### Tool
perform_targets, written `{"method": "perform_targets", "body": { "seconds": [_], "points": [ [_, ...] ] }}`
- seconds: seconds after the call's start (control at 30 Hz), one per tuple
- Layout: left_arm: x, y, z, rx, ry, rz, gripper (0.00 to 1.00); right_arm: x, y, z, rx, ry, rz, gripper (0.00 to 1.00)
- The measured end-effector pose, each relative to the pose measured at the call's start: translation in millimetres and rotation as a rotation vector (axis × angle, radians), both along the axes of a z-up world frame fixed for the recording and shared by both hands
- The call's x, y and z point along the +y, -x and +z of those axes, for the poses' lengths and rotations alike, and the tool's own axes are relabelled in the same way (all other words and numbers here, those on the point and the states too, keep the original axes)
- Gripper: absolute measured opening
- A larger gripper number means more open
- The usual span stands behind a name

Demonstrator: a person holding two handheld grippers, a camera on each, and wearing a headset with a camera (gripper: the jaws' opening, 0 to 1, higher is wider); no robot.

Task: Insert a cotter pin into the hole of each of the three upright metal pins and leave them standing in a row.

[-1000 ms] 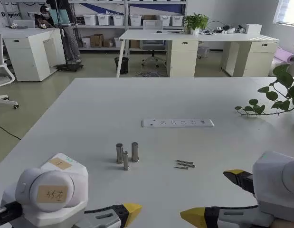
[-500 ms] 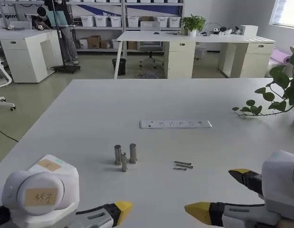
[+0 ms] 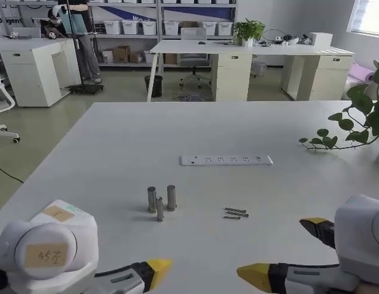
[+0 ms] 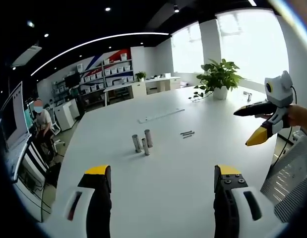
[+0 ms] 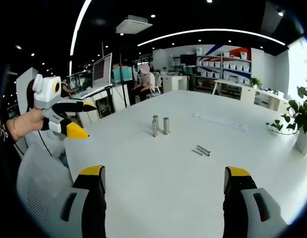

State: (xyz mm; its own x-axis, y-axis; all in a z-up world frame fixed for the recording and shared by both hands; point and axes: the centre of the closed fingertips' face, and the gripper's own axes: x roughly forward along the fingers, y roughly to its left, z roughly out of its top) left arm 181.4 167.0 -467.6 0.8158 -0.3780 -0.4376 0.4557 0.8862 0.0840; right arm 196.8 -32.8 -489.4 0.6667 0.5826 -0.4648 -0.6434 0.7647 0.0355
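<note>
Nearest, at 7 o'clock in the head view, the left gripper (image 4: 162,171) holds its yellow-tipped fingers (image 4: 97,173) wide apart with nothing between them. Two tan labels (image 3: 45,255) on its white body carry handwriting that I cannot read. At 5 o'clock the right gripper (image 3: 282,250) also has its fingers spread and empty.

Beyond them, near the middle of the white bench (image 3: 116,153), stand the three metal pins (image 3: 160,207). They are short, dull grey cylinders, upright and in a tight triangle rather than a row, with one nearer than the other two. Their holes are too small to make out. At 3 o'clock from them, a little apart, three thin cotter pins (image 3: 237,213) lie flat, close together.

Farther on at 12 o'clock lies a white power strip (image 3: 226,160). At 2 o'clock a leafy plant (image 3: 360,116) trails over the bench edge.
</note>
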Motion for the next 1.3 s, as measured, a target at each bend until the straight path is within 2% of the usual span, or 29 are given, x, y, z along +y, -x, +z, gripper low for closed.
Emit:
{"method": "perform_targets", "body": {
  "seconds": [0.47, 0.57, 0.67, 0.8, 0.9, 1.0, 1.07, 1.13, 1.3],
  "points": [
    [-3.3, 0.8, 0.6, -0.01, 0.014, -0.012, 0.91, 2.2, -0.6, 3.1, -0.008, -0.011, 0.003, 0.99],
    [-3.6, 0.1, 1.4, -0.014, 0.017, -0.013, 0.93, 3.8, -1.2, 3.9, -0.007, -0.022, 0.007, 0.98],
    [-7.2, 0.1, 1.6, -0.007, 0.04, -0.023, 0.96, 5.3, -0.7, 3.7, -0.005, -0.033, 0.008, 0.96],
    [-7.6, -1.6, 2.0, -0.018, 0.03, -0.025, 0.96, 7.4, -0.5, 3.9, -0.004, -0.051, 0.008, 0.95],
    [-6.0, -6.0, 1.6, -0.021, 0.039, -0.02, 0.91, 8.5, -1.3, 3.8, -0.009, -0.051, 0.013, 0.93],
    [-3.8, -13.1, 1.7, -0.042, 0.028, -0.014, 0.84, 9.5, -0.7, 4.3, -0.015, -0.05, 0.023, 0.91],
    [-3.3, -19.1, -1.1, -0.044, 0.018, -0.021, 0.77, 11.1, -0.5, 4.9, -0.015, -0.056, 0.032, 0.89],
    [-2.8, -26.5, -4.7, -0.044, -0.004, -0.029, 0.71, 13.1, -0.2, 5.5, -0.015, -0.059, 0.04, 0.87],
    [-2.1, -48.7, -12.8, -0.04, 0.003, -0.03, 0.62, 16.3, -4.0, 9.1, -0.02, -0.071, 0.043, 0.83]
  ]
}}
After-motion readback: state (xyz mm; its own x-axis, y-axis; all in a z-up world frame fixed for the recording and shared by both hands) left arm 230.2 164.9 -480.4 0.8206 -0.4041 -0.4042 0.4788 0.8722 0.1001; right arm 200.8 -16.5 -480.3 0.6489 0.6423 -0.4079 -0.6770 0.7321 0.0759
